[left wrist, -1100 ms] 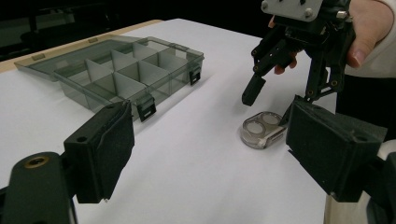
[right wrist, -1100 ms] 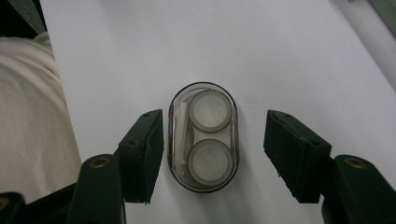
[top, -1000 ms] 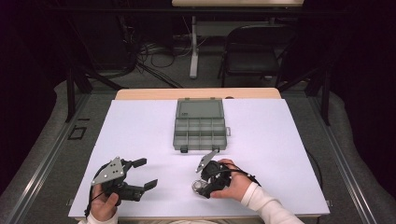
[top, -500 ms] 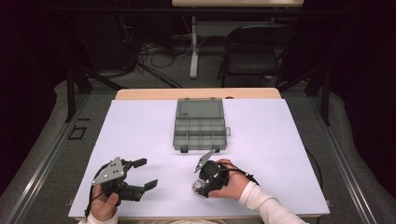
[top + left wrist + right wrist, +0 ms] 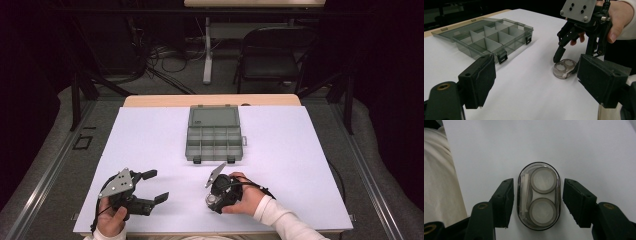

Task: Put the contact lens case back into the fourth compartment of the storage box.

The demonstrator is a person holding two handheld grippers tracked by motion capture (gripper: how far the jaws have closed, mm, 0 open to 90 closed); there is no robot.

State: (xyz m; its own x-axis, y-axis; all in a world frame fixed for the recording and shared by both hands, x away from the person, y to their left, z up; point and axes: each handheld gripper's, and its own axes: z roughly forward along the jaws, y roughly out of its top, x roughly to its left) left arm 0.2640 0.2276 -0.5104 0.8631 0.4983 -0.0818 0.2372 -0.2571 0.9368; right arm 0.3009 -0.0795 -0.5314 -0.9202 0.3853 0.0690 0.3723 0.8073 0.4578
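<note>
Right gripper view looks straight down the right gripper (image 5: 536, 203), whose 2 black jaws stand spread on either side of a small clear oval case (image 5: 538, 196), one jaw along each long side, with a thin gap on both sides so neither pad seems to touch yet. The case lies flat on the white table (image 5: 586, 150) and holds 2 round wells one above the other, with a pale stick beside them. Straddling the narrow width looks like the set-up for a pinch across it, since the jaws would not span the long way as easily.

From the left gripper view, the same case (image 5: 564, 68) sits under the tips of the right gripper (image 5: 574, 53), which points steeply down from the hand (image 5: 617, 20). The left gripper (image 5: 535, 85) has its jaws wide apart and holds nothing, resting low and aimed toward the case, probably waiting.

Farther out, a grey box (image 5: 215, 135) with its lid laid open and 8 or so empty sections stands mid-table, well apart from both grippers, likely where the case is meant to go
</note>
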